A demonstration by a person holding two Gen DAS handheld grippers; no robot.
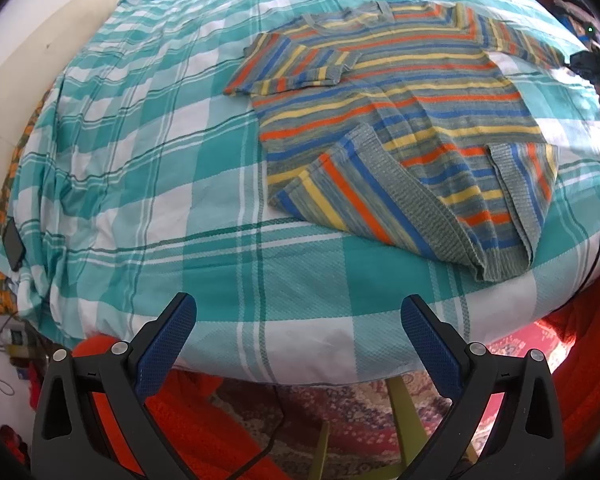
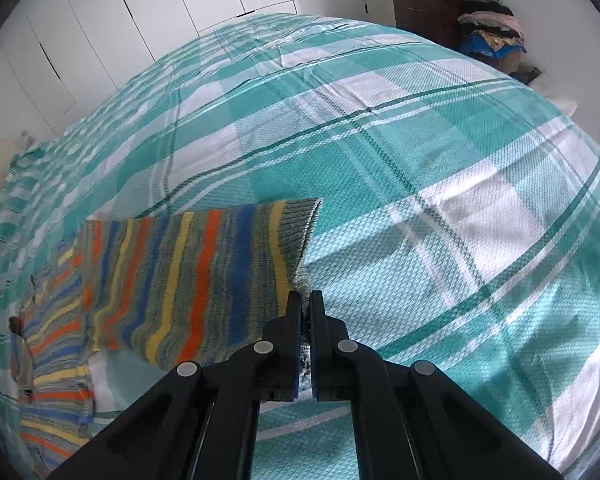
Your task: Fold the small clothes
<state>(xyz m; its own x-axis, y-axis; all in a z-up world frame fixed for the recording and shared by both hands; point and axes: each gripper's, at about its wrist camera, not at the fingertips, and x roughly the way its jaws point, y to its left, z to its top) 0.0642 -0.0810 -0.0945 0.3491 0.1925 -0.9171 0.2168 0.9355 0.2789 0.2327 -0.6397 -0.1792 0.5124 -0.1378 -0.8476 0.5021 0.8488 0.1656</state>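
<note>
Right gripper (image 2: 305,300) pinches the sleeve cuff (image 2: 300,224) of the sweater (image 1: 400,112), center frame; left gripper (image 1: 298,320) spread, empty. Knit looks soft, floppy; grip ribbed edges.

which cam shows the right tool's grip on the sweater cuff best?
Right wrist. It looks straight along the right tool, shut on the grey ribbed cuff of the striped sweater, sleeve lifted. Left wrist shows the whole sweater on the bed, but the right tool is only a dark shape at the frame edge.

sweater (image 1: 400,92): orange, blue, yellow, grey stripes | bedcover (image 1: 160,152): teal-white plaid | rug (image 1: 360,412): red patterned
</note>
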